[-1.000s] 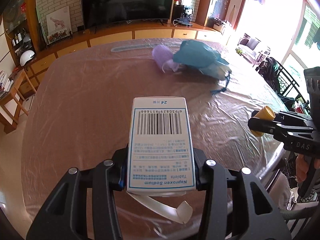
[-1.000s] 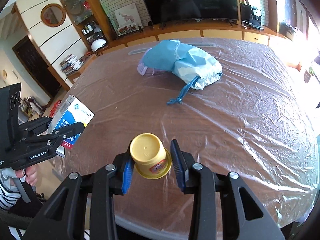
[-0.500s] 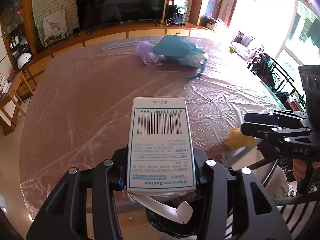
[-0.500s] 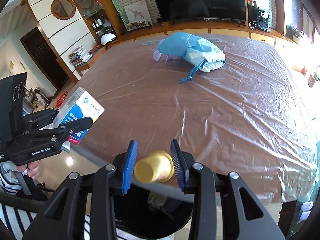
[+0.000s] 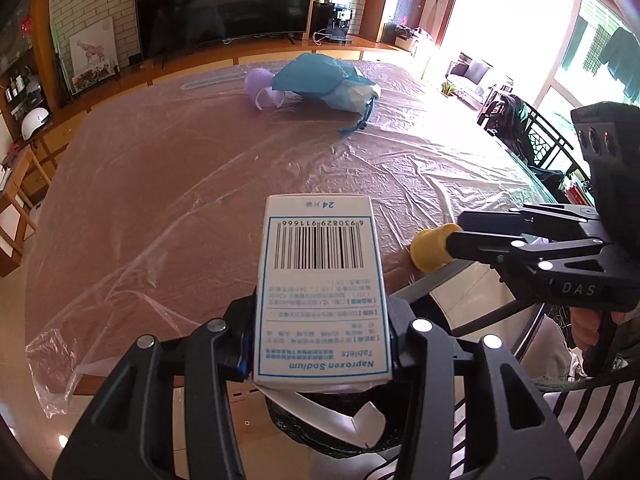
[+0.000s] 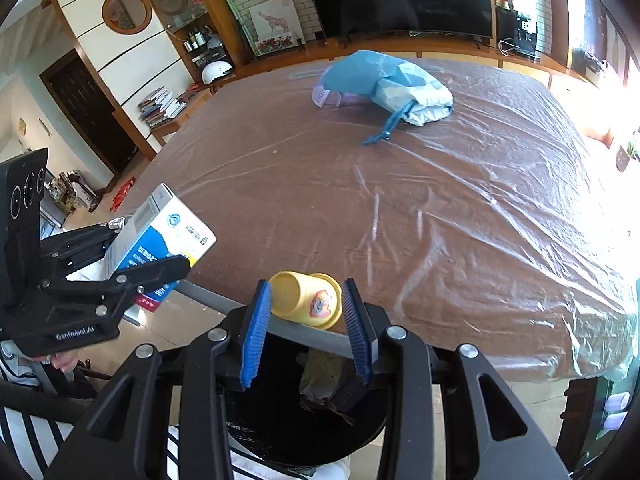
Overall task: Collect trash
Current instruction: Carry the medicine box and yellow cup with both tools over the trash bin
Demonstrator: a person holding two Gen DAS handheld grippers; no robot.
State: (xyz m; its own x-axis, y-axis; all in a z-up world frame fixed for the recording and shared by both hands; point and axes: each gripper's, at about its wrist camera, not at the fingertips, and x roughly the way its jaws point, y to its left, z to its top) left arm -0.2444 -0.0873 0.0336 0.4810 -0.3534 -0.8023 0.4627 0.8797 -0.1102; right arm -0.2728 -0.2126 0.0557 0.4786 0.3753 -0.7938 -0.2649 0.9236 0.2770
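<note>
My left gripper [image 5: 320,344] is shut on a white and blue tablet box [image 5: 320,288], barcode face up, with a torn flap hanging below it. The box [image 6: 160,236] and left gripper [image 6: 160,264] also show at the left of the right wrist view. My right gripper [image 6: 306,300] is shut on a small yellow cup [image 6: 306,298] lying on its side between the blue pads; the cup [image 5: 430,250] shows at the right of the left wrist view. Both hang over the table's near edge above a black-lined bin [image 6: 276,412] with some trash inside.
A brown table [image 6: 440,200] under a wrinkled clear plastic sheet stretches ahead. At its far side lie a blue drawstring bag [image 6: 384,84] and a purple cup [image 5: 258,88]. A person's striped sleeve [image 6: 24,432] is at the lower left. A dark chair [image 5: 532,132] stands right.
Both grippers have drawn back from over the table to its near edge, and the bin now shows beneath them. The box and the yellow cup stay gripped.
</note>
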